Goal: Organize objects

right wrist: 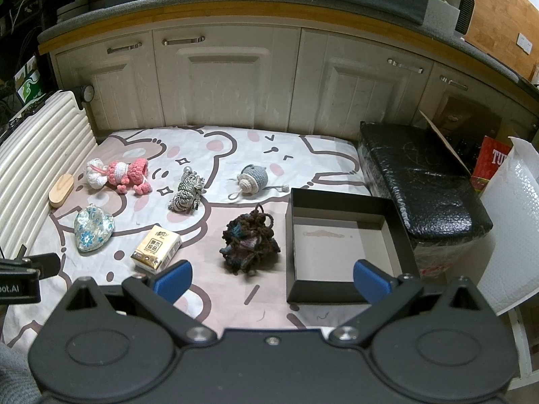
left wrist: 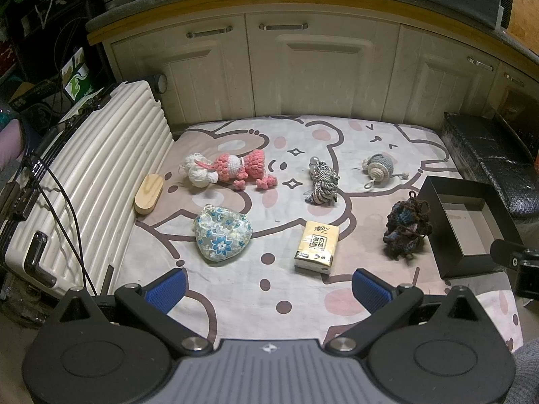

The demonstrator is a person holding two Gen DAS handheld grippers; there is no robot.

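Several small objects lie on a cartoon-bear cloth [left wrist: 242, 303]: a pink crochet doll [left wrist: 232, 168], a floral pouch [left wrist: 220, 234], a tissue pack [left wrist: 318, 244], a rope bundle [left wrist: 321, 181], a grey-cream crochet ball [left wrist: 379, 166], a dark yarn bundle [left wrist: 407, 229] and a wooden brush [left wrist: 148, 193]. An open black box [right wrist: 340, 245] sits empty at the right. My left gripper [left wrist: 269, 289] is open and empty above the cloth's near edge. My right gripper [right wrist: 271, 279] is open and empty, near the box's front wall and the dark yarn bundle [right wrist: 249, 244].
A ribbed white suitcase [left wrist: 84, 181] lies along the left. A black foam block [right wrist: 421, 185] stands right of the box, with a white padded envelope [right wrist: 508, 229] beyond it. Cream cabinet doors [left wrist: 303, 74] close off the back.
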